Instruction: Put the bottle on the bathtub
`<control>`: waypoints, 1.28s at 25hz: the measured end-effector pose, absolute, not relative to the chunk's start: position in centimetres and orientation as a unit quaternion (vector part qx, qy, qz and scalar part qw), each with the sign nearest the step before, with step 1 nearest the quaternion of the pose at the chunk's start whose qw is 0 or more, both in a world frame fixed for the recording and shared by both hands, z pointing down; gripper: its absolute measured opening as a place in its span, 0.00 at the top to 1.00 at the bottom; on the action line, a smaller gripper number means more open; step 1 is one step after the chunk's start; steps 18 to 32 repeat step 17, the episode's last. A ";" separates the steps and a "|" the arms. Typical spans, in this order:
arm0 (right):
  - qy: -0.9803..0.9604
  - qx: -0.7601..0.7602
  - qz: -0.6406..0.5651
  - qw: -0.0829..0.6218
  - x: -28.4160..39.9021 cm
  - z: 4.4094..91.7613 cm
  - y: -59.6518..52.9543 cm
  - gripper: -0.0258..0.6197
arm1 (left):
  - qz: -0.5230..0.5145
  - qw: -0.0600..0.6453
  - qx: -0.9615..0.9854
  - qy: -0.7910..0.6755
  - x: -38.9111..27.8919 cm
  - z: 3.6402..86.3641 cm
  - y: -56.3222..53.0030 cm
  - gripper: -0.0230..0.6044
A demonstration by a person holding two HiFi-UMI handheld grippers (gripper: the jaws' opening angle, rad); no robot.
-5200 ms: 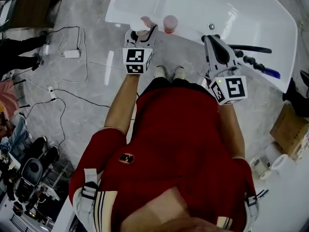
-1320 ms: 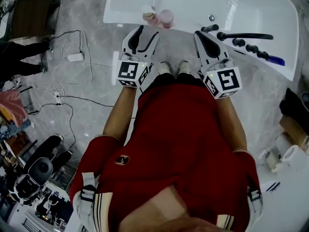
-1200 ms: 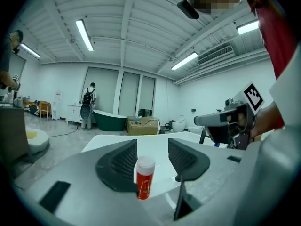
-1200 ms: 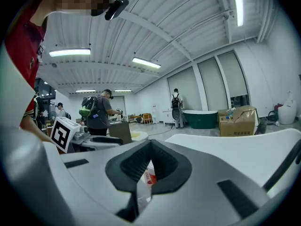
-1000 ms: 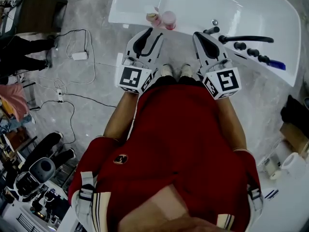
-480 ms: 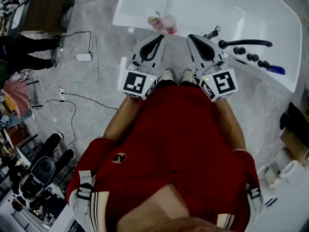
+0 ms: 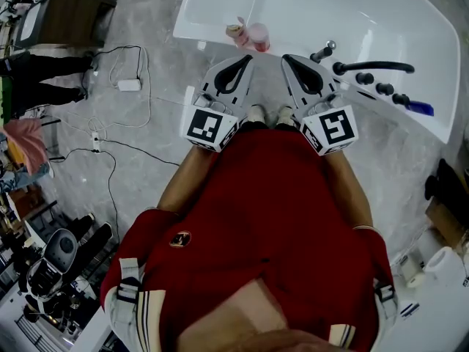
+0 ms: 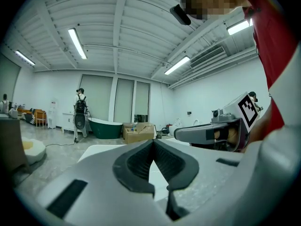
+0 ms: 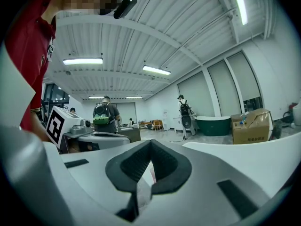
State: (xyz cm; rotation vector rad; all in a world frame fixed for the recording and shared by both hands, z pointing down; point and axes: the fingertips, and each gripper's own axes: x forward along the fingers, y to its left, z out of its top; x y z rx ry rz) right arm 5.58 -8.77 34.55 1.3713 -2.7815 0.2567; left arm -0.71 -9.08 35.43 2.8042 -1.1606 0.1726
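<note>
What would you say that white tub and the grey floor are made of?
Bathtub: smooth glossy white, probably acrylic or enamel, judging by its bright reflections. Floor: polished grey stone or marble-look tile, with pale veins and a faint sheen.

Pink bottle (image 7: 258, 37), white bathtub (image 7: 352, 6)

Bathtub (image 7: 212, 9): far side cut off by top edge.
Bottle (image 7: 257, 34): on Bathtub's near rim; small, perhaps two pink items, shapes unclear.
Shoes (image 7: 256, 113): before Bathtub, half hidden.
</note>
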 end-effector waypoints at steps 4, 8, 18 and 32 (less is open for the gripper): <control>-0.895 0.439 0.082 0.016 5.6 34.6 -8.8 0.96 | 0.056 0.053 0.920 -0.384 -1.0 35.5 -9.2 0.95; -0.893 0.442 0.084 0.019 5.6 34.6 -8.7 0.96 | 0.053 0.056 0.919 -0.387 -1.3 35.5 -9.2 0.95; -0.892 0.445 0.082 0.021 5.7 34.6 -9.4 0.96 | 0.050 0.066 0.915 -0.394 -1.9 36.0 -10.0 0.95; -0.892 0.445 0.082 0.021 5.7 34.6 -9.4 0.96 | 0.050 0.066 0.915 -0.394 -1.9 36.0 -10.0 0.95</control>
